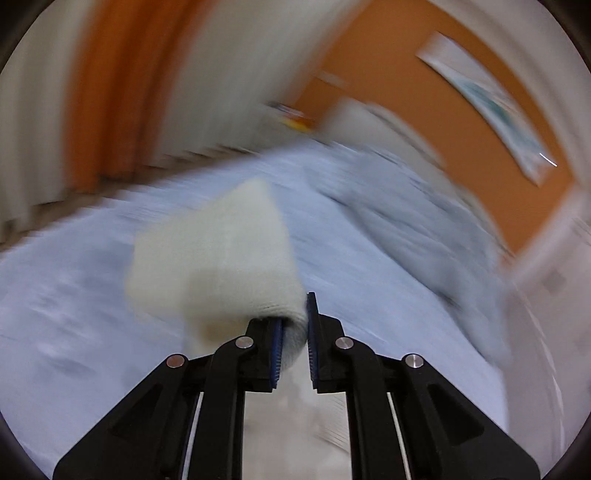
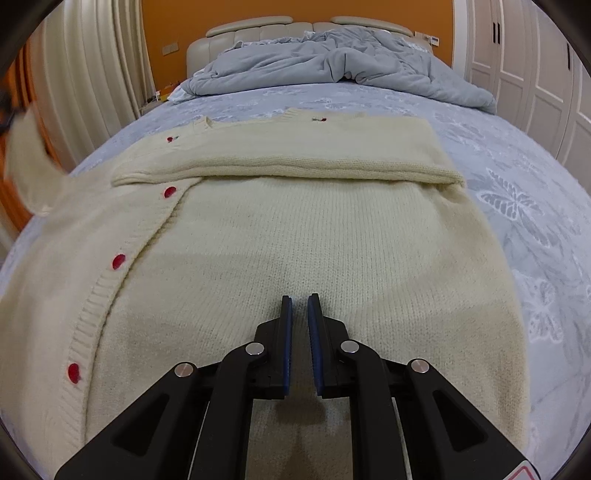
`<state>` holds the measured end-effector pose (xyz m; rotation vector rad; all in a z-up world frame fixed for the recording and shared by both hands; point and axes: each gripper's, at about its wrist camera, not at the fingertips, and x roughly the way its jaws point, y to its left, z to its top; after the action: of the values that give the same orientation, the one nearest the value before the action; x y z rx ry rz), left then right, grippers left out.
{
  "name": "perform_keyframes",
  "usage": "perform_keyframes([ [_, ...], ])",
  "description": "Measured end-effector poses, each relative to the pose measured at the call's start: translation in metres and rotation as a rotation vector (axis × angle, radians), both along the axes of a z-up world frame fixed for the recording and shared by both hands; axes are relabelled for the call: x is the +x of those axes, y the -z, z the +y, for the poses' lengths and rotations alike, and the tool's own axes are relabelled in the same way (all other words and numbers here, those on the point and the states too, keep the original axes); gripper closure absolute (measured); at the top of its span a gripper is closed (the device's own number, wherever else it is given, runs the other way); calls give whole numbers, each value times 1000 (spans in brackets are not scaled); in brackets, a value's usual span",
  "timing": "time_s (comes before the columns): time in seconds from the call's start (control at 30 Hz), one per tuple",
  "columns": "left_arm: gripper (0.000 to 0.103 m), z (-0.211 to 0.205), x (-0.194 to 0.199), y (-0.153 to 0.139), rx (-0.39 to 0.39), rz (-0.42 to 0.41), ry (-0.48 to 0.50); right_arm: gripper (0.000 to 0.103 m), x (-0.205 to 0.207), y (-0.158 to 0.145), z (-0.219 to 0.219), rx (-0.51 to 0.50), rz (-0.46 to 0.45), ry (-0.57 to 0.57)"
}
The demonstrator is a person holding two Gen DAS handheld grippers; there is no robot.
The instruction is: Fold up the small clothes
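A cream knit cardigan (image 2: 295, 240) with red buttons lies flat on the bed, one sleeve (image 2: 295, 162) folded across its chest. The other sleeve (image 2: 29, 166) is lifted off the bed at the far left of the right wrist view. In the blurred left wrist view that cream sleeve (image 1: 214, 258) hangs forward from my left gripper (image 1: 295, 314), whose pads are shut on its cuff end above the sheet. My right gripper (image 2: 300, 299) hovers over the cardigan's lower middle, its jaws nearly together with nothing between them.
The bed has a pale blue butterfly-print sheet (image 2: 517, 184). A rumpled grey-blue duvet (image 2: 332, 62) is heaped against the padded headboard (image 2: 258, 33). Curtains (image 2: 92, 74) hang to the left, white wardrobe doors (image 2: 535, 74) stand to the right, and the wall behind is orange.
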<state>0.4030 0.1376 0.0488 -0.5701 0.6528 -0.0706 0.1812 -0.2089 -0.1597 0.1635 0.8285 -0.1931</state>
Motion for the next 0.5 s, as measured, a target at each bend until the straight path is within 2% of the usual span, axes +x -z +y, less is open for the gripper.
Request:
perform_keyframes([
  [0.07,86,-73,-7,8,12,35,161,91,0,0,-2,22,-4,0],
  [0.1,77,-113,-11,26,50,77,235,91,0,0,-3,28,-5,0],
  [0.13,69,-135,-17,42,88,114,260,91,0,0,-4,35,-5,0],
  [0.17,54,-155,-24,60,135,156,268,91,0,-1,-5,43,-4,0],
  [0.2,53,-174,-35,83,194,207,266,91,0,-1,-6,47,-3,-1],
  [0.3,53,-186,-66,114,320,245,256,91,2,-3,-8,62,4,-3],
  [0.4,53,-179,-92,127,494,259,253,91,3,-5,-15,113,15,-3],
  [0.5,52,-159,-113,129,548,276,254,86,13,-17,-21,146,68,-3],
])
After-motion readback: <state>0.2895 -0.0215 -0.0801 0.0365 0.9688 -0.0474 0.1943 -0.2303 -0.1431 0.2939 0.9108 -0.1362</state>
